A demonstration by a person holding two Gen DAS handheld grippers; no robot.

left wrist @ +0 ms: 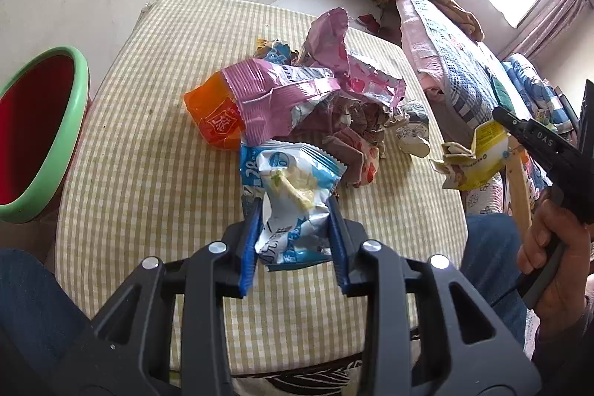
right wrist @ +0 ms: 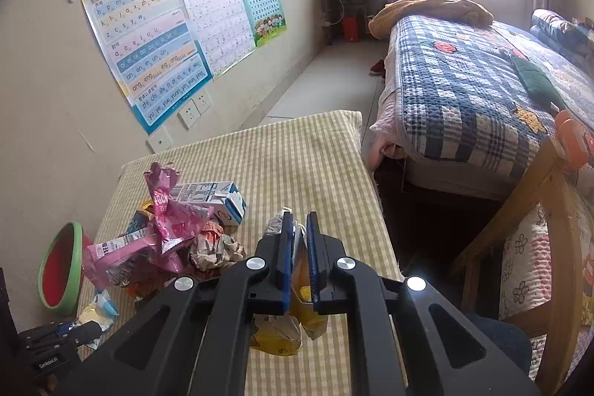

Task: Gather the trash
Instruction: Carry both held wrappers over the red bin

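Note:
A pile of wrappers [left wrist: 304, 99] lies on the checked table [left wrist: 148, 173]: pink and orange bags, crumpled paper, a small milk carton [right wrist: 219, 199]. My left gripper [left wrist: 293, 206] has its blue pads on both sides of a blue and white snack wrapper [left wrist: 293, 188] at the pile's near edge; the jaws are fairly wide and the wrapper bulges between them. My right gripper [right wrist: 300, 221] is shut on a yellow wrapper [right wrist: 282, 333] and holds it above the table's right side; it also shows in the left wrist view [left wrist: 479, 158].
A green-rimmed red bin [left wrist: 33, 136] stands left of the table; it also shows in the right wrist view [right wrist: 61, 270]. A bed with a plaid quilt [right wrist: 464, 91] is to the right. A wooden chair frame [right wrist: 549, 210] is near right. Posters hang on the wall.

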